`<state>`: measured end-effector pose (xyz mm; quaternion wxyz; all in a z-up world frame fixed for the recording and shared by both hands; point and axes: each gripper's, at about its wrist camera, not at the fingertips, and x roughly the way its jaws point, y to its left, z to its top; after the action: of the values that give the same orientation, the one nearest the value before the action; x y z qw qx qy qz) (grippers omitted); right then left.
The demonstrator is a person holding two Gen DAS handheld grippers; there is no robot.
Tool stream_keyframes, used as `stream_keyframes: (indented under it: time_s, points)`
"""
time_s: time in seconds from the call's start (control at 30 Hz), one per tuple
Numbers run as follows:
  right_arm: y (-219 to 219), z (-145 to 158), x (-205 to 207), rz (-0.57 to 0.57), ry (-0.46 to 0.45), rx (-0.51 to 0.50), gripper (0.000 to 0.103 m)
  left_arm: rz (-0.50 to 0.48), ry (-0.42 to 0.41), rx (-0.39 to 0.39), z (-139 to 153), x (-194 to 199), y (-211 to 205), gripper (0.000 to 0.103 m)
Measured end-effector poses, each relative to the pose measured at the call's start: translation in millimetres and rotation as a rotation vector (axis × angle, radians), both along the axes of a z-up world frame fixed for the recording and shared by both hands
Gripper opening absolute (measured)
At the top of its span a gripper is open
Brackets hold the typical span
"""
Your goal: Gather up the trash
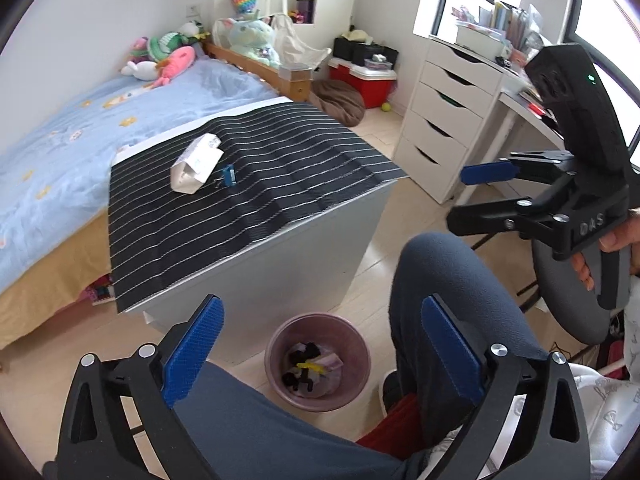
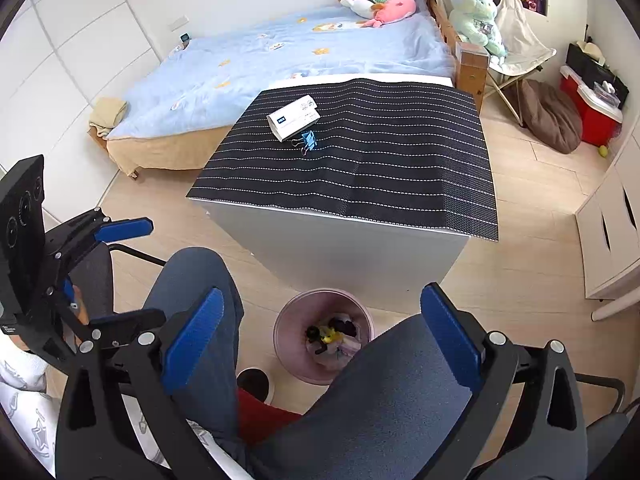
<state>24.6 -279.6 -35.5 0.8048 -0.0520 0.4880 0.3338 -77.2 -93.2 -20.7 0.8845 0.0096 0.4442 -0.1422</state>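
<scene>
A pink waste bin stands on the floor in front of the white table and holds dark and yellow scraps. On the table's black striped mat lie a white paper packet and a blue binder clip beside it. My left gripper hangs open above the bin with nothing between its blue pads. My right gripper is open and empty too, held to the right of the table.
The person's knees in grey-blue trousers flank the bin. A bed with a blue cover lies behind the table. White drawers, a red box and a brown cushion stand along the far side.
</scene>
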Motion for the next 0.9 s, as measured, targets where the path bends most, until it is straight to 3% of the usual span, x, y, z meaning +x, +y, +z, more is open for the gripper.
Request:
stream_keyframes:
  time_s: [0.6, 0.9]
  points:
    - [11.6, -2.2, -0.4, 0.021, 0.002, 0.012, 0.100, 0.100, -0.029, -0.012, 1.5, 7.3, 26.1, 0.095]
    - [38.2, 10.7, 24.6, 0.108, -0.067, 0.028, 0.100, 0.169, -0.077, -0.011, 10.4, 17.6, 48.8, 0.095]
